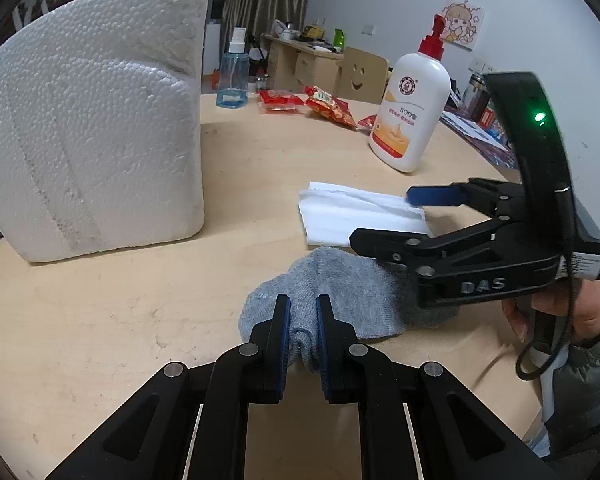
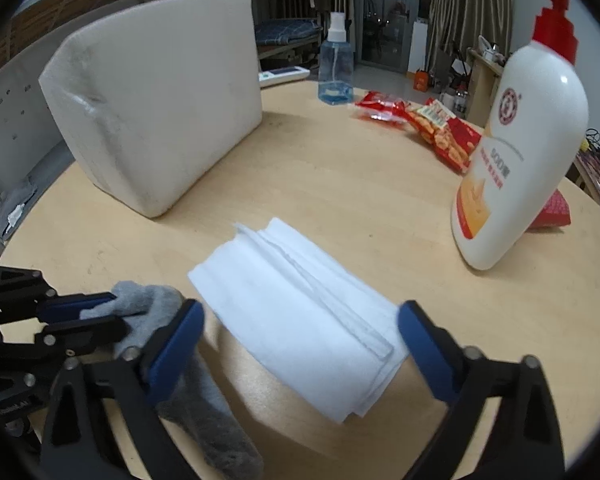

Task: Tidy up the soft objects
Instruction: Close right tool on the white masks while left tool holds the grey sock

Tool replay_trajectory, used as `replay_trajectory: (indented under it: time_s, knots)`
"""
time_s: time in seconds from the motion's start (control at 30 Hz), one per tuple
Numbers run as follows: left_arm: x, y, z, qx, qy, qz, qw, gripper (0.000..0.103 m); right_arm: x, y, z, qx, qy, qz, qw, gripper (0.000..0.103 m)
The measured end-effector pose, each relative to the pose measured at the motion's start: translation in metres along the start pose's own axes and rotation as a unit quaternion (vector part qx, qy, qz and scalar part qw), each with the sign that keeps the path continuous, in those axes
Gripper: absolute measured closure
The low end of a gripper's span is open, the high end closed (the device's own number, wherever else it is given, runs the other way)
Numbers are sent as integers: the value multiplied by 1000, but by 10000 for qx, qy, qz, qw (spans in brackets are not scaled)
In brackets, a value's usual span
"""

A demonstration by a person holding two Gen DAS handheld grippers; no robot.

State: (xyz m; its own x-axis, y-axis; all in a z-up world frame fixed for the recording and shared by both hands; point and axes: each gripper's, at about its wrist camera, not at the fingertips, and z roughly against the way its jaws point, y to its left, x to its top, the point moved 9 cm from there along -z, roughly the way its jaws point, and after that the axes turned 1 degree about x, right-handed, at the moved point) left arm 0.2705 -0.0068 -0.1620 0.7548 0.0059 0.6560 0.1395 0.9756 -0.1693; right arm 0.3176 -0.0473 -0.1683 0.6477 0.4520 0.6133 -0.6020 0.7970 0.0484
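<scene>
Two grippers: sock (image 1: 332, 304) clamped, cloth (image 2: 300, 320) straddled.

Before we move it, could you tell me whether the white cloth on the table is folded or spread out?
Folded. The white cloth lies flat on the table as a compact rectangle, with several stacked layer edges showing along its side.

We see a wooden table (image 2: 340, 184) carrying a foam block (image 2: 160, 96), folded white cloth (image 2: 300, 320), grey sock (image 1: 340, 296), lotion bottle (image 2: 516, 152), spray bottle (image 2: 335, 72) and snack packets (image 2: 428, 124).
</scene>
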Motion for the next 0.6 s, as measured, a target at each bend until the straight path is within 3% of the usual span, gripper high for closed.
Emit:
replay_trajectory:
  time_s: [0.13, 0.6]
  knots:
    - [2, 0, -3, -56, 12, 19, 10000, 90, -3, -1, -6, -126, 123, 84, 9998, 22]
    - [1, 0, -1, -124, -46, 35, 9999, 90, -3, 4, -10, -50, 285, 317, 9991, 26]
